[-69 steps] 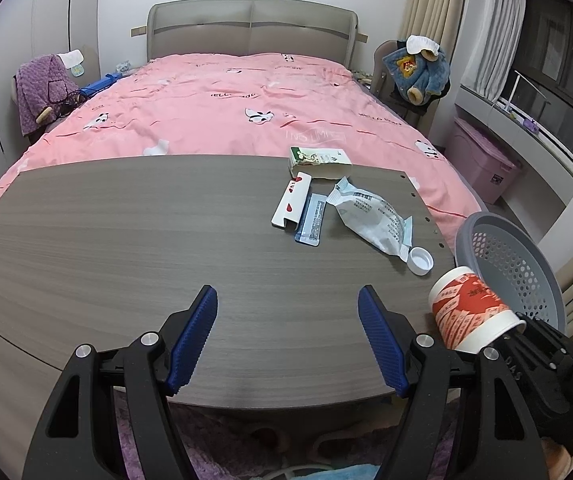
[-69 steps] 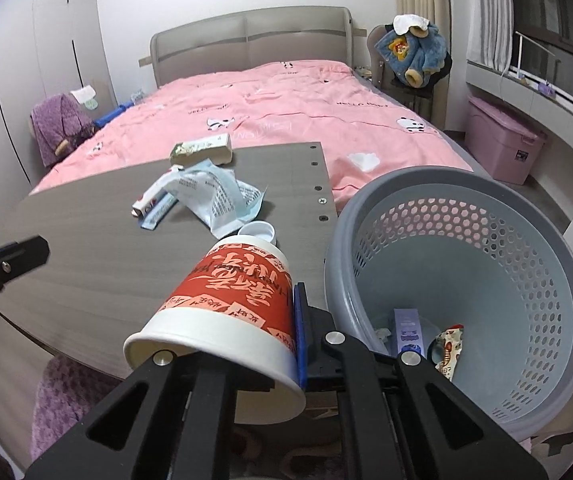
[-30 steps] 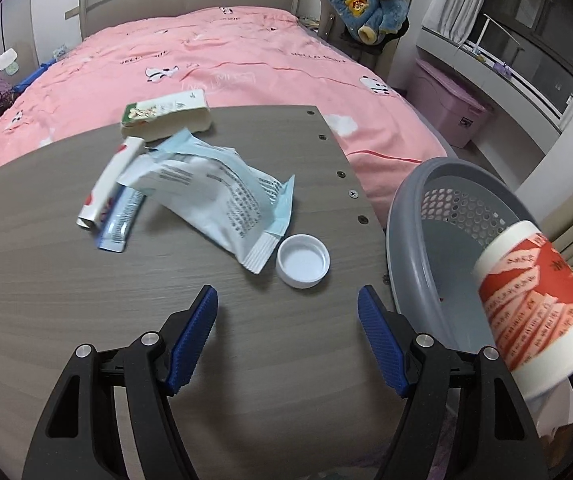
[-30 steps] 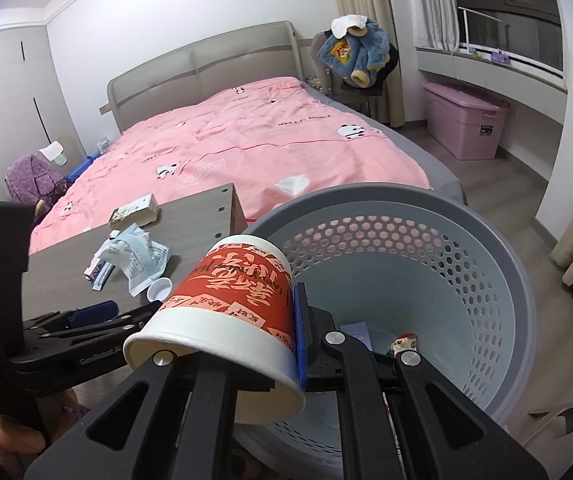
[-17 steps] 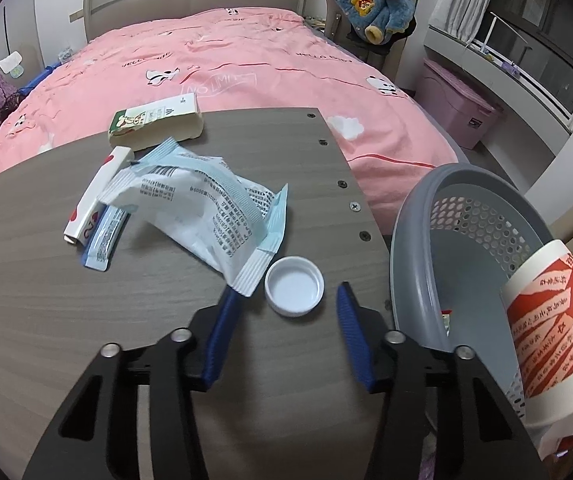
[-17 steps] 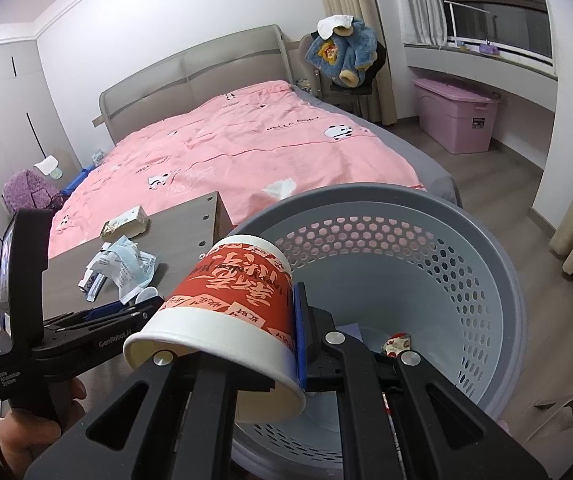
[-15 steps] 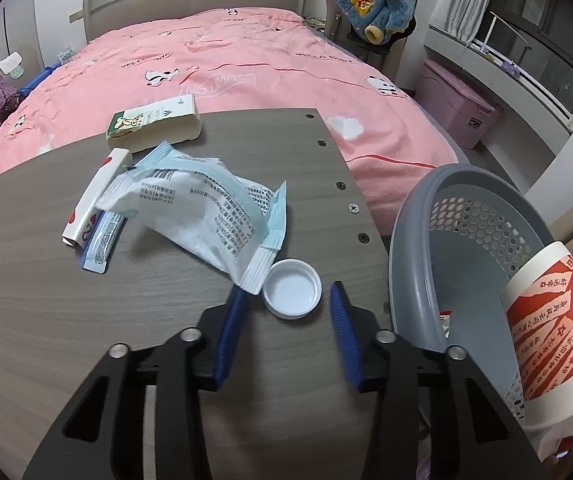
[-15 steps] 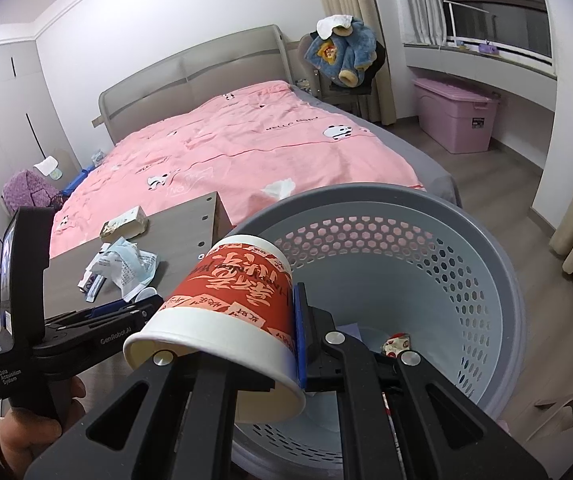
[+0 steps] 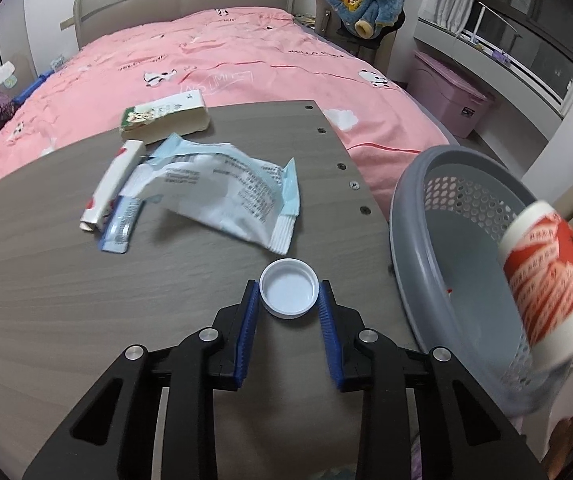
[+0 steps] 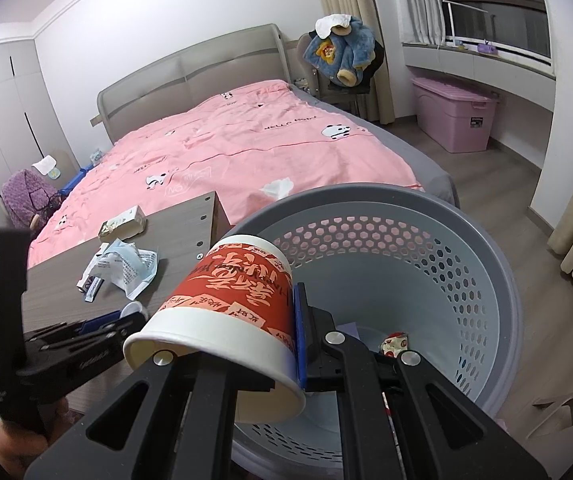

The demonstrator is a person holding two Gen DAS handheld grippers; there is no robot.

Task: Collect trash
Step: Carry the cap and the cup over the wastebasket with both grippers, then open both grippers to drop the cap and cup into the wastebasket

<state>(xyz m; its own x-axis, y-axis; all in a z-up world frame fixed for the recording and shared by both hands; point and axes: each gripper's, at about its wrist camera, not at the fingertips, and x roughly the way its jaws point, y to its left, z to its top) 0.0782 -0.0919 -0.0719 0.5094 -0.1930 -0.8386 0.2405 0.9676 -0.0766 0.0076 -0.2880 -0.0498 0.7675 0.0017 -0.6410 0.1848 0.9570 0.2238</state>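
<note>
A white bottle cap (image 9: 289,294) lies open side up near the right edge of the grey wooden table (image 9: 46,280). My left gripper (image 9: 288,286) is closing on it, and its blue pads (image 9: 249,312) touch the cap's two sides. My right gripper (image 10: 292,294) is shut on the wall of a red-and-white paper cup (image 10: 234,292), one finger hidden inside it. It holds the cup tilted over the grey perforated basket (image 10: 486,264), which has a few scraps at the bottom. In the left wrist view, cup (image 9: 550,268) and basket (image 9: 410,208) are at the right.
Further back on the table lie a white-and-blue wrapper (image 9: 222,188), a small white-and-red box (image 9: 112,186), a blue sachet (image 9: 120,226) and a green-and-white carton (image 9: 166,118). A bed with a pink cover (image 9: 226,60) stands beyond. A pink storage bin (image 10: 454,120) sits by the window.
My left gripper has come forward to the white cap and its jaws have narrowed from wide apart to touching the cap. The cup in my right gripper has stayed over the basket.
</note>
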